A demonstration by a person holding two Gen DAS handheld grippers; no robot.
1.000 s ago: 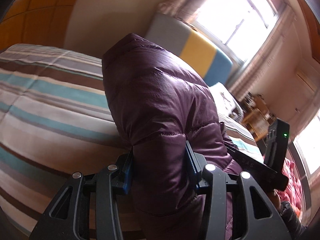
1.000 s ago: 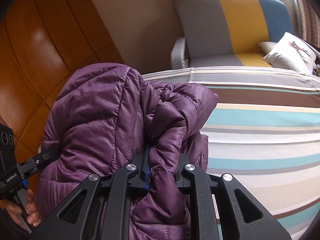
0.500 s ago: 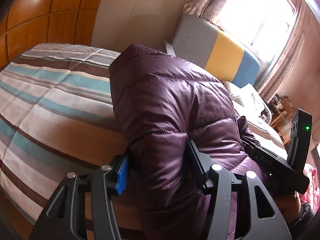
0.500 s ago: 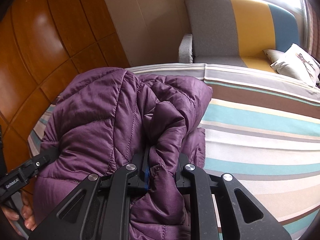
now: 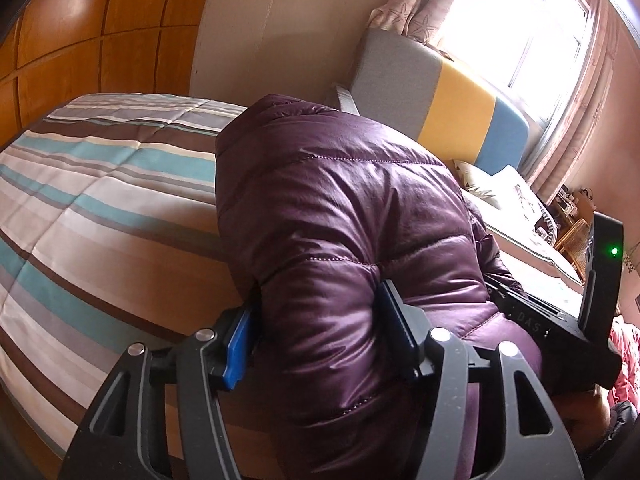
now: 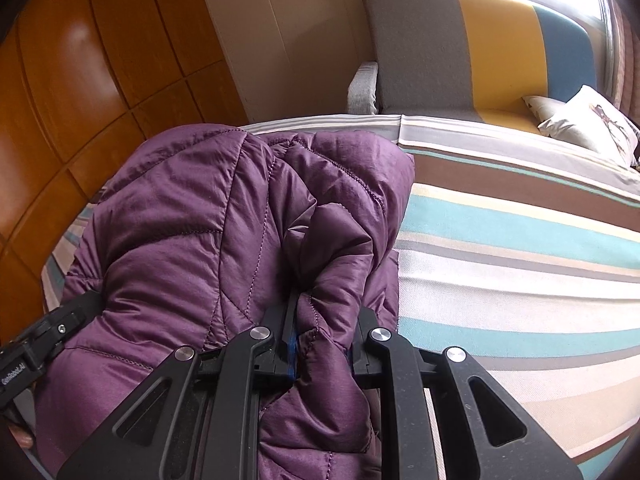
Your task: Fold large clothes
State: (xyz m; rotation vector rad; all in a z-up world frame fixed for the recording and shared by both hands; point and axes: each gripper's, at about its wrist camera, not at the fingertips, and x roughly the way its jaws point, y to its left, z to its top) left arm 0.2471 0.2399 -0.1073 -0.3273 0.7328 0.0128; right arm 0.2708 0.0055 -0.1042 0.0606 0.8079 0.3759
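A purple quilted puffer jacket is bunched up over the near edge of a striped bed. My left gripper is shut on a thick fold of the jacket; its fingertips are buried in the fabric. In the right wrist view the jacket fills the lower left, and my right gripper is shut on a narrower fold of it. The other gripper shows at each view's edge: the right one and the left one.
The bed's striped cover spreads to the right. A grey, yellow and blue sofa with a white cushion stands behind the bed under a bright window. Wooden wall panels lie to the left.
Both grippers have risen and tilted down with the jacket still held, so more of the bed surface and wall panels show. The jacket now sits lower over the bed.
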